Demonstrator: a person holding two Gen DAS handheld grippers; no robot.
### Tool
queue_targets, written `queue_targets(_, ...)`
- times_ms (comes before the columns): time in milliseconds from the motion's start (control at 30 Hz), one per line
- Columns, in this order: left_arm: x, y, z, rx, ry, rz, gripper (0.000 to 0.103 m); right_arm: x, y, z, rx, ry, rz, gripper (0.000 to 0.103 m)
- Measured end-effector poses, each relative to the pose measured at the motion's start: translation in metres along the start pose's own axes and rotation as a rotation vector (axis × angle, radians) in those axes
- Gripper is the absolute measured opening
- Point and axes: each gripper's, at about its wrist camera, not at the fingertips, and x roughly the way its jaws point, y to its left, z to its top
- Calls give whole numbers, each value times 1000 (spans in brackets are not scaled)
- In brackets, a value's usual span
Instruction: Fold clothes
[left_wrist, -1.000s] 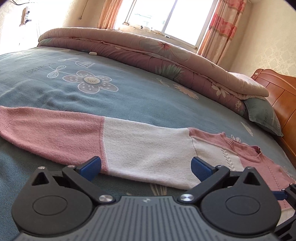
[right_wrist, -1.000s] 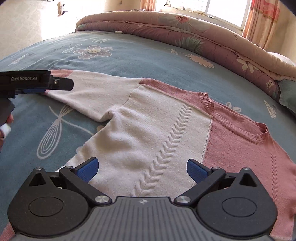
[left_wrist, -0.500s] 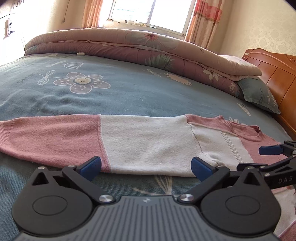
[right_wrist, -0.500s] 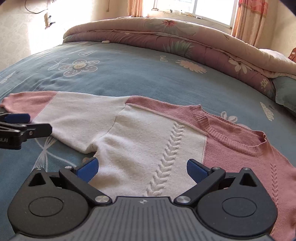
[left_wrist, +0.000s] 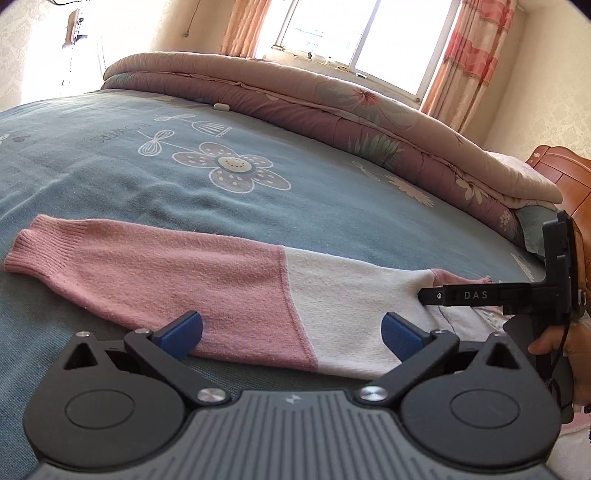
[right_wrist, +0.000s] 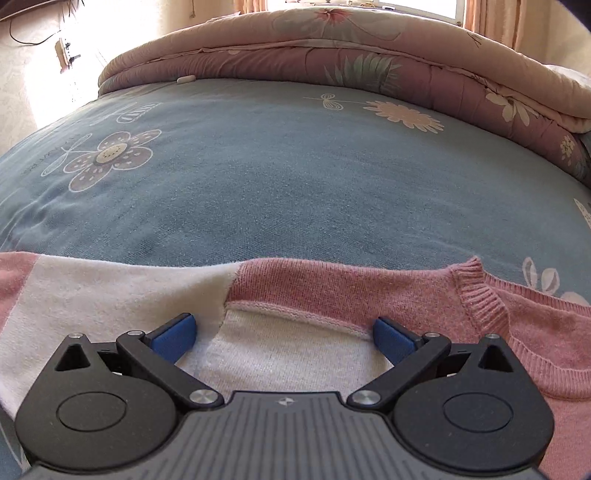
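Observation:
A pink and white knit sweater (right_wrist: 332, 291) lies flat on the blue bed sheet. Its long sleeve (left_wrist: 192, 273) stretches left, pink at the cuff and white toward the shoulder. My left gripper (left_wrist: 291, 332) is open, low over the sleeve's near edge where pink meets white. My right gripper (right_wrist: 282, 338) is open over the shoulder seam, white panel between its blue pads, the ribbed neckline (right_wrist: 480, 291) to its right. In the left wrist view the right gripper (left_wrist: 424, 295) comes in from the right, its tip on the white upper sleeve, held by a hand (left_wrist: 554, 343).
The blue flowered sheet (right_wrist: 295, 177) spreads wide beyond the sweater. A rolled pink floral quilt (left_wrist: 332, 110) runs along the far side under the window. A wooden headboard (left_wrist: 569, 173) and a pillow stand at the far right.
Both grippers have moved forward and lower onto the sweater. The right one has gone from the body panel up to the shoulder seam; the left one now sits further left along the sleeve.

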Motion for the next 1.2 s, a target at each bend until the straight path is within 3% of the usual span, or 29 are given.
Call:
queue_targets(200, 2, -4, -1, 30, 2, 17, 102, 19, -6, 24, 40, 21, 16, 103)
queue_targets(300, 0, -3, 0, 23, -2, 17, 102, 5, -3, 26, 60, 18, 31, 103)
queue_targets(467, -3, 7, 3, -32, -21, 59, 102, -14, 25, 13, -14, 59, 138, 103)
queue_targets(533, -4, 10, 4, -53, -30, 72, 102, -8, 37, 6, -59, 85, 130, 103)
queue_targets(600, -4, 13, 4, -62, -36, 81, 102, -1, 44, 3, -95, 55, 101, 103)
queue_targets(767, -4, 17, 5, -79, -50, 111, 102, 2, 40, 18, -46, 52, 93, 103)
queue_targets(933, -3, 13, 6, -68, -51, 159, 102, -33, 55, 2, -160, 20, 100, 103)
queue_targets(1000, -2, 6, 4, -20, -51, 179, 102, -37, 60, -13, -198, 77, 127, 103)
queue_targets(1067, -2, -2, 3, 21, -51, 176, 102, -46, 57, -26, -184, 120, 192, 103)
queue_targets(1200, 0, -21, 2, 64, -46, 134, 102, -96, 37, -42, -116, 70, 238, 103)
